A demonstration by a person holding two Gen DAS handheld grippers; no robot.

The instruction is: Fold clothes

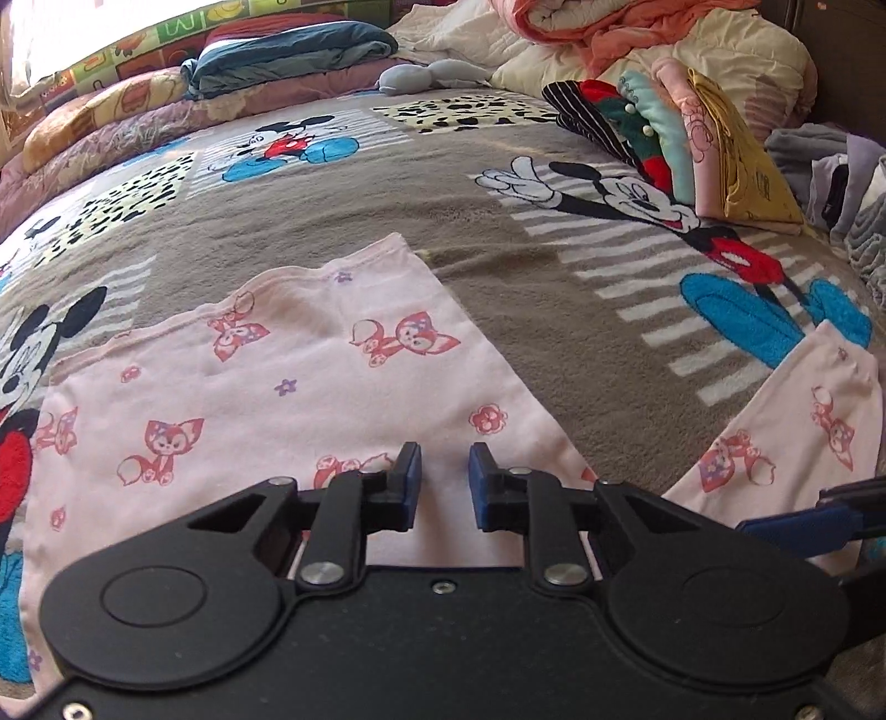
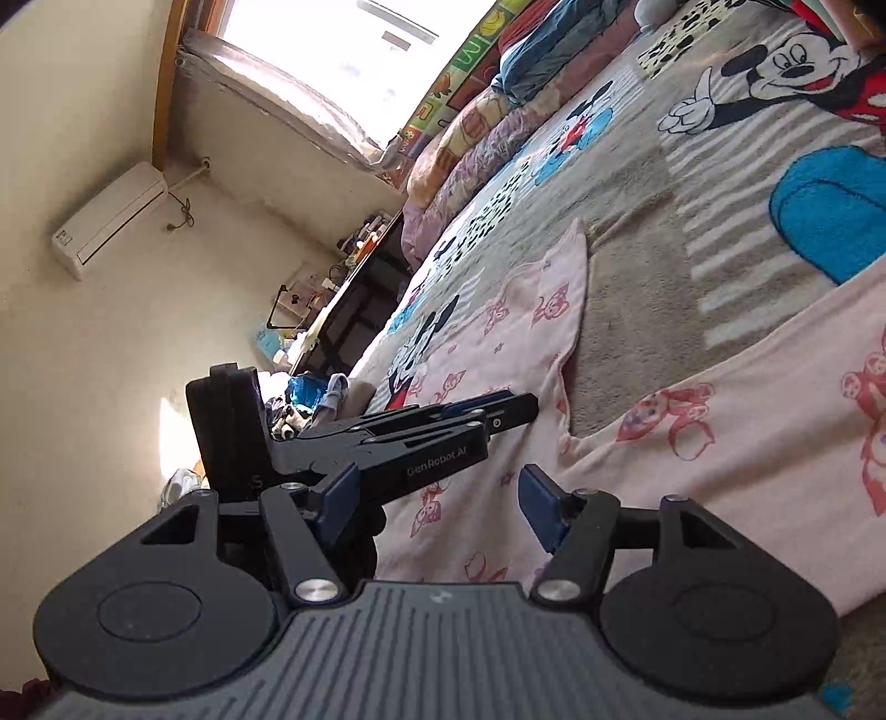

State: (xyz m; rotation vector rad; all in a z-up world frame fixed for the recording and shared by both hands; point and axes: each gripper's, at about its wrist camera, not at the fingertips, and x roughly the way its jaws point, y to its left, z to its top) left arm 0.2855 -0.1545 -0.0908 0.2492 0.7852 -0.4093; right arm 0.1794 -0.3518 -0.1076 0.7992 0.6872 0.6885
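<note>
A pale pink garment with red fox prints (image 1: 266,399) lies spread flat on the bed's Mickey Mouse blanket (image 1: 343,210). One leg runs left and another (image 1: 786,432) runs right. My left gripper (image 1: 444,482) is open and empty, low over the garment's near middle. My right gripper (image 2: 437,501) is open and empty, tilted sideways over the same garment (image 2: 720,421). The left gripper also shows in the right wrist view (image 2: 498,410), just ahead of the right one. A blue pad of the right gripper (image 1: 803,523) shows at the left wrist view's right edge.
A stack of folded clothes (image 1: 681,138) leans at the back right of the bed, with more grey clothes (image 1: 830,166) beside it. Quilts and pillows (image 1: 288,50) line the far side. A dark desk (image 2: 354,299) stands by the wall beyond the bed.
</note>
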